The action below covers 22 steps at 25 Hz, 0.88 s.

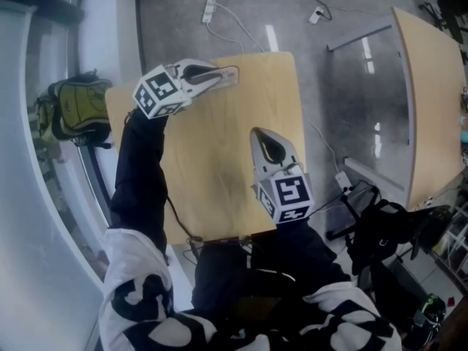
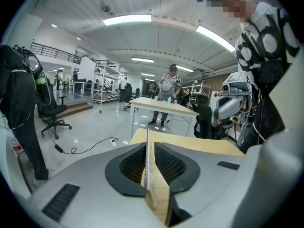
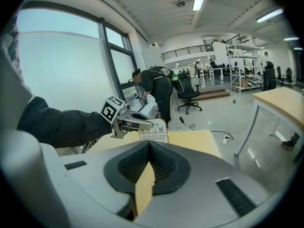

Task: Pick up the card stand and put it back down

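Note:
The card stand [image 3: 154,133], a thin clear sheet with a printed white card, stands upright on the far end of the wooden table [image 1: 219,159]. My left gripper [image 1: 228,73] reaches over it from the left, jaws on either side of its top edge. In the left gripper view the card stand [image 2: 148,163] shows edge-on between the jaws of my left gripper [image 2: 150,144]. It lies against the left one, with a sliver of gap at the right one, so the gripper is open only narrowly. My right gripper [image 1: 262,134] hovers over the table's near right part, shut and empty, also shown as [image 3: 149,144].
A green backpack [image 1: 73,108] sits on the floor left of the table. A second wooden table [image 1: 431,101] stands to the right, with black gear [image 1: 387,225] near it. A power strip and cable [image 1: 208,9] lie on the floor beyond. People [image 2: 168,91] stand in the background.

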{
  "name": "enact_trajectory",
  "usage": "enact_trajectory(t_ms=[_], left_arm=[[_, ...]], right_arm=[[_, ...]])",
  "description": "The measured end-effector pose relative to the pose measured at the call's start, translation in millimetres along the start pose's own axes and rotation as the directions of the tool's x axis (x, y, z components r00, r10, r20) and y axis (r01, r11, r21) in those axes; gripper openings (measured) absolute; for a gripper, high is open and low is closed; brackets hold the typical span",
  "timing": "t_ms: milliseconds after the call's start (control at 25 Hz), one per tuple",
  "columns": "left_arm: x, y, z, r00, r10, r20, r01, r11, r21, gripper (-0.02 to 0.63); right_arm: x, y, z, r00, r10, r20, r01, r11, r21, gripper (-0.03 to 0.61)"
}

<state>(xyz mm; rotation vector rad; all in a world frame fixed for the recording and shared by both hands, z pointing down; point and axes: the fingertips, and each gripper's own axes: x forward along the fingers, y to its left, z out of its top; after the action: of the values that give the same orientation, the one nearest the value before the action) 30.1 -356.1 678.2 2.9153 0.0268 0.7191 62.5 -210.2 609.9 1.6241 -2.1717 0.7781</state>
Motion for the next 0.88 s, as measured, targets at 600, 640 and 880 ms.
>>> enact_trajectory(t_ms=[600, 640, 880], left_arm=[[-54, 5, 24, 0.981, 0.186, 0.048, -0.185, 0.983, -0.017, 0.043], [-59, 4, 27, 0.979, 0.198, 0.055, -0.197, 0.98, -0.02, 0.043], [-83, -20, 49, 0.954, 0.283, 0.1, -0.281, 0.959, -0.035, 0.043]], right_arm=[[-44, 12, -11, 0.999, 0.038, 0.023, -0.038, 0.999, -0.017, 0.019], [-48, 12, -11, 0.999, 0.037, 0.024, -0.036, 0.999, -0.017, 0.02], [-77, 15, -6, 0.998, 0.038, 0.044, -0.037, 0.999, -0.017, 0.02]])
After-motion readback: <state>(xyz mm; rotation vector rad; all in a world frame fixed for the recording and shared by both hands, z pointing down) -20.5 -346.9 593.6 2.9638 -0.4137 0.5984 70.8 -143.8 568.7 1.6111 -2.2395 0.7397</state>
